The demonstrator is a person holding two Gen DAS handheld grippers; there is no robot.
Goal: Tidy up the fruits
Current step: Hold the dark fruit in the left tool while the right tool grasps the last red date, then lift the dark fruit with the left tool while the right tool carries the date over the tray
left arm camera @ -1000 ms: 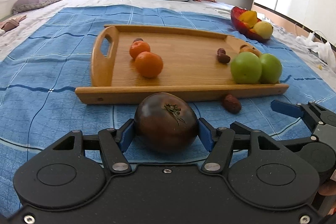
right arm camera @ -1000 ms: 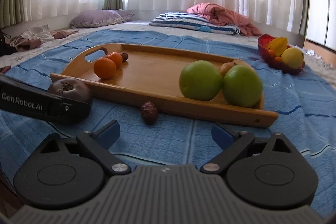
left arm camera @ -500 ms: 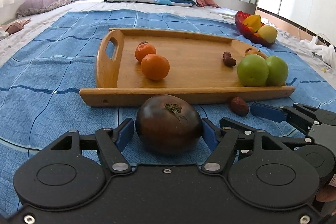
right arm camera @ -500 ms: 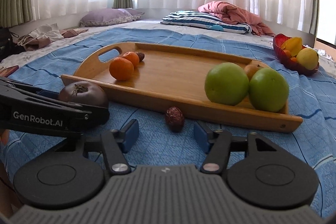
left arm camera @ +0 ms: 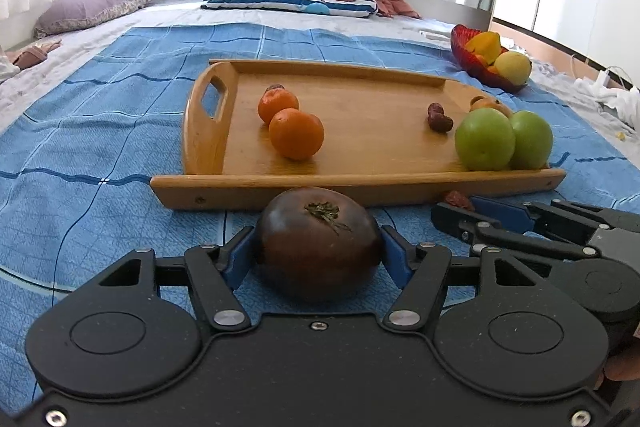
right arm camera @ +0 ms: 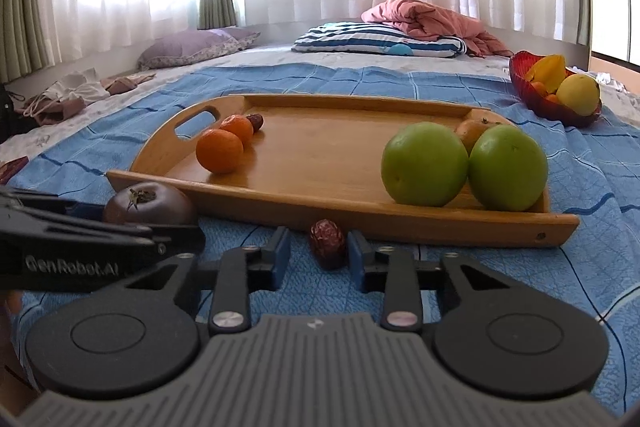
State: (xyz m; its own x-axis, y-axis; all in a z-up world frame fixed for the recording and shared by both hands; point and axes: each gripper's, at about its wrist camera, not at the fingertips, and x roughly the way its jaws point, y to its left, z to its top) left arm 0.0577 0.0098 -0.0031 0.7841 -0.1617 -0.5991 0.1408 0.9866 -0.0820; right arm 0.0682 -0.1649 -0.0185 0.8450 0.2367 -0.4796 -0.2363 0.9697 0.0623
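My right fingers [right arm camera: 316, 259] have just been closing around the wrinkled dark-red date [right arm camera: 328, 243] on the blue bed cover, pads not yet pressing. It lies dead ahead, long axis upright. Left fingers [left arm camera: 318, 253] grasp the dark purple-brown tomato [left arm camera: 318, 243] before the wooden tray [left arm camera: 360, 183].

A striped pillow [right arm camera: 380, 41] under a pink blanket [right arm camera: 432, 21]; 1 purple pillow [right arm camera: 196, 45] lies apart.
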